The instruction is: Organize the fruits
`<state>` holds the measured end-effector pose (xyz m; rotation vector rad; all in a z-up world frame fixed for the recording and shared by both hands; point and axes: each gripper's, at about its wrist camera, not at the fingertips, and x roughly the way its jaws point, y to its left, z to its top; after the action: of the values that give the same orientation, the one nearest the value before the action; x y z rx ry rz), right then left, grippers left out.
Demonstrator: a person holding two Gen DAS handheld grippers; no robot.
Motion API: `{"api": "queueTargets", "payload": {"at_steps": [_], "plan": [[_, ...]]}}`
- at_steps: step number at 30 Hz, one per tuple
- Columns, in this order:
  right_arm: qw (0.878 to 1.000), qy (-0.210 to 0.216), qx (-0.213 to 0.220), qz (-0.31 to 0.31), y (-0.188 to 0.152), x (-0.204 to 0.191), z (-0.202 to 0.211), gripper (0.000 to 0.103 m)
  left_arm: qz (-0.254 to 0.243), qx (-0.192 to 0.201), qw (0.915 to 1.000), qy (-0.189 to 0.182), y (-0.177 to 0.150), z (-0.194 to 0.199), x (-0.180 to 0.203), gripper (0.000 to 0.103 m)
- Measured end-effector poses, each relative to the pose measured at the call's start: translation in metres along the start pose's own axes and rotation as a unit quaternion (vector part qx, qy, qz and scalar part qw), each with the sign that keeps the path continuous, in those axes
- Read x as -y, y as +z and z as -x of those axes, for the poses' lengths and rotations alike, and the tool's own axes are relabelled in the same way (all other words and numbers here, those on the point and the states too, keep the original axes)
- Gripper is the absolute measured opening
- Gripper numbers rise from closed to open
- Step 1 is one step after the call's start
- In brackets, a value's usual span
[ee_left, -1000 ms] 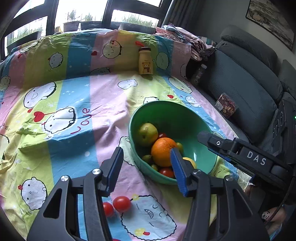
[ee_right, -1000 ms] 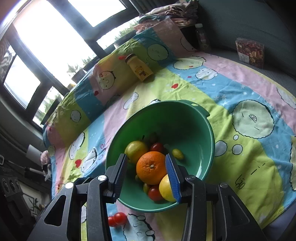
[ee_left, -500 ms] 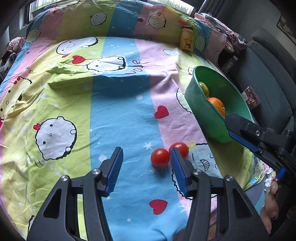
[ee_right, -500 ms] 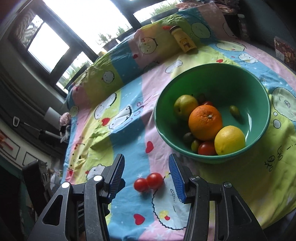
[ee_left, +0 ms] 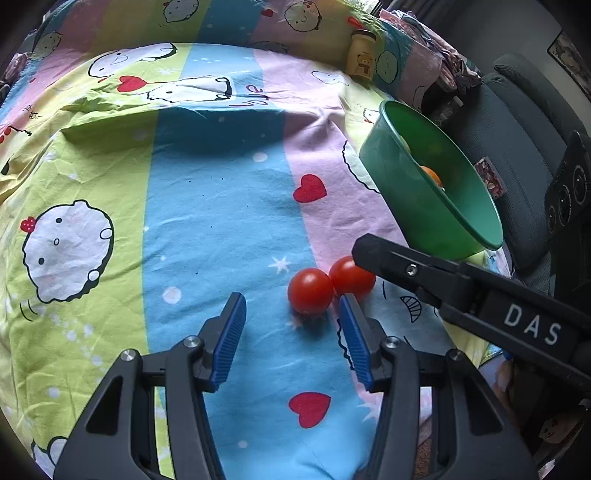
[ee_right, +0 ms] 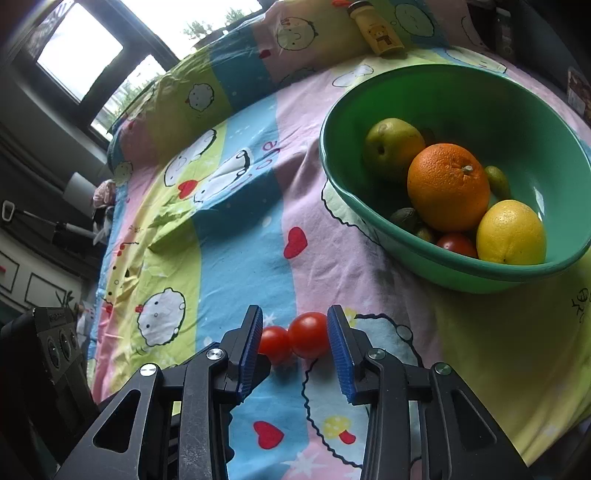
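Observation:
Two red tomatoes lie touching on the cartoon-print cloth: the nearer one (ee_left: pixel 310 290) and the farther one (ee_left: pixel 351 274) in the left wrist view, and they also show in the right wrist view (ee_right: pixel 274 344) (ee_right: pixel 309 335). My left gripper (ee_left: pixel 291 314) is open and low, with the nearer tomato just ahead of its right finger. My right gripper (ee_right: pixel 294 328) is open, its fingers either side of both tomatoes. The green bowl (ee_right: pixel 436 254) holds an orange (ee_right: pixel 448 186), a lemon (ee_right: pixel 511 232), a green apple (ee_right: pixel 393 146) and smaller fruits. It also shows in the left wrist view (ee_left: pixel 413 192).
A yellow bear-print bottle (ee_left: pixel 362 61) stands at the far edge of the cloth, also in the right wrist view (ee_right: pixel 380 31). A dark sofa (ee_left: pixel 517 122) lies right of the bowl. The right gripper's black body (ee_left: pixel 461 288) crosses the left wrist view beside the tomatoes.
Both grippers have swung away from the bowl and come down to the two tomatoes. The right gripper now straddles them; the left is closer to them. Both stay open.

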<state>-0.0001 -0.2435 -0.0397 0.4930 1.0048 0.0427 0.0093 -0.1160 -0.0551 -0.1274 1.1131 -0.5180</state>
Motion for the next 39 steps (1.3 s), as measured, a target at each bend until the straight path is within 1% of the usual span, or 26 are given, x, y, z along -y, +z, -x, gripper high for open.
{"api": "queueTargets", "payload": {"at_steps": [3,8,12,14,15,20,23,27,30,33,35,37,39], "plan": [[1.0,-0.009,-0.008,0.002,-0.001,-0.001,-0.006,0.04,0.0,-0.008,1.0,-0.005,-0.002,-0.005,0.001,0.051],[0.999,-0.033,-0.016,0.012,-0.001,-0.005,-0.016,0.04,0.004,0.001,1.0,-0.008,0.001,-0.007,-0.001,0.048],[0.999,-0.039,-0.024,0.018,-0.002,-0.008,-0.023,0.04,0.002,0.006,0.9999,-0.009,0.002,-0.008,-0.001,0.038],[0.999,-0.041,-0.023,0.023,-0.002,-0.009,-0.023,0.04,0.004,0.002,0.9998,-0.021,0.002,-0.01,-0.001,0.032],[0.999,-0.043,-0.022,0.024,-0.002,-0.009,-0.024,0.035,0.007,-0.001,0.9996,-0.029,0.002,-0.011,-0.001,0.026],[0.999,-0.041,-0.018,0.028,-0.002,-0.008,-0.024,0.034,0.003,0.002,0.9997,-0.024,0.002,-0.01,0.002,0.026],[0.999,-0.032,-0.015,0.022,0.0,-0.006,-0.021,0.034,-0.005,0.007,0.9998,-0.019,0.002,-0.006,0.006,0.026],[0.999,-0.019,0.016,0.021,0.003,-0.006,0.0,0.034,-0.026,0.036,0.999,-0.007,0.008,0.009,0.017,0.026],[0.998,0.002,0.055,0.017,0.009,-0.003,0.028,0.034,-0.044,0.06,0.9972,-0.005,0.018,0.023,0.028,0.026],[0.994,0.017,0.103,0.006,0.018,0.004,0.061,0.034,-0.063,0.09,0.9939,-0.009,0.033,0.037,0.041,0.026],[0.991,0.014,0.134,-0.005,0.025,0.011,0.083,0.034,-0.067,0.104,0.9923,-0.012,0.045,0.043,0.051,0.026],[0.986,0.002,0.164,-0.017,0.034,0.019,0.103,0.034,-0.074,0.115,0.9903,-0.025,0.058,0.049,0.063,0.026],[0.982,-0.002,0.185,-0.035,0.045,0.03,0.117,0.034,-0.086,0.127,0.9875,-0.035,0.07,0.052,0.078,0.027]]}}
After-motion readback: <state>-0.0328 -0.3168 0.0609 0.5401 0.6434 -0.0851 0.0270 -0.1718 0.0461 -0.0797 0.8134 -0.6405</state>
